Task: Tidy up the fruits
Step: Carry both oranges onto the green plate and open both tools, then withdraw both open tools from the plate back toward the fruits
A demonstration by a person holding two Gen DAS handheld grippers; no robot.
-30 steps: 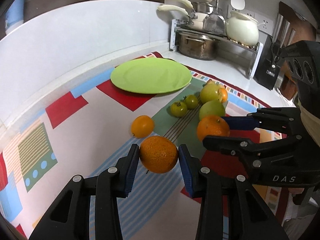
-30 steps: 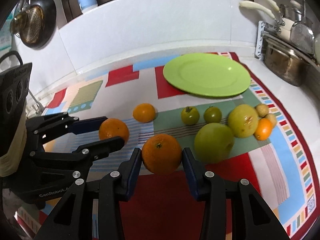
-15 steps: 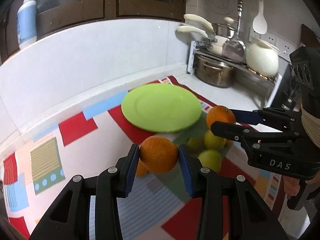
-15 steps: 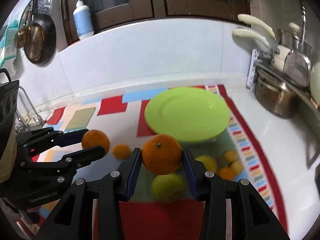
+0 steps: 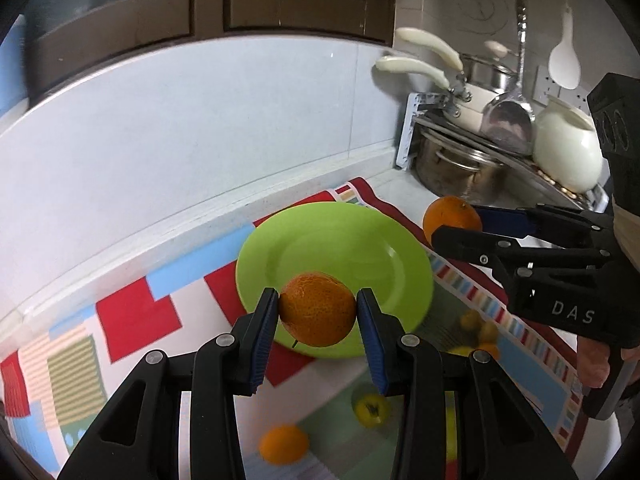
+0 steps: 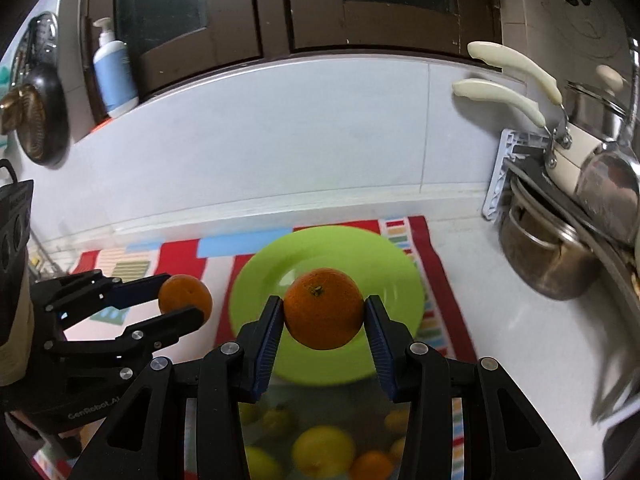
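Nearest, in each wrist view: a pair of black fingers with blue pads. Left gripper [image 5: 317, 316] closed down on a round, dimpled orange [image 5: 317, 310], pads pressing both flanks, fruit clear of the counter. Right gripper [image 6: 323, 316] likewise clamped on a second round orange with its stem scar facing up [image 6: 322, 314]. Each gripper shows in the other's view, side on, orange at the fingertips.

Below the fingers, blurred: loose fruit on the patterned cloth mat [image 5: 136, 316], namely a small orange citrus [image 5: 283, 443], a yellow-green round fruit [image 5: 370, 405], and further yellow and orange pieces I cannot sort.

Just beyond: flat lime-green round plate [image 6: 384, 264], bare, resting on the mat. Both oranges hang over its near part.

Far: white tiled splashback, metal rack with a steel pot [image 6: 544, 256] and cream-handled pans, dark wood cupboards above.

Step in hand, as I read it: carrying both oranges to the plate. The next move calls for lowering each until it rests on the plate, placed apart and away from the rim, then easing the fingers open gently so neither rolls off.
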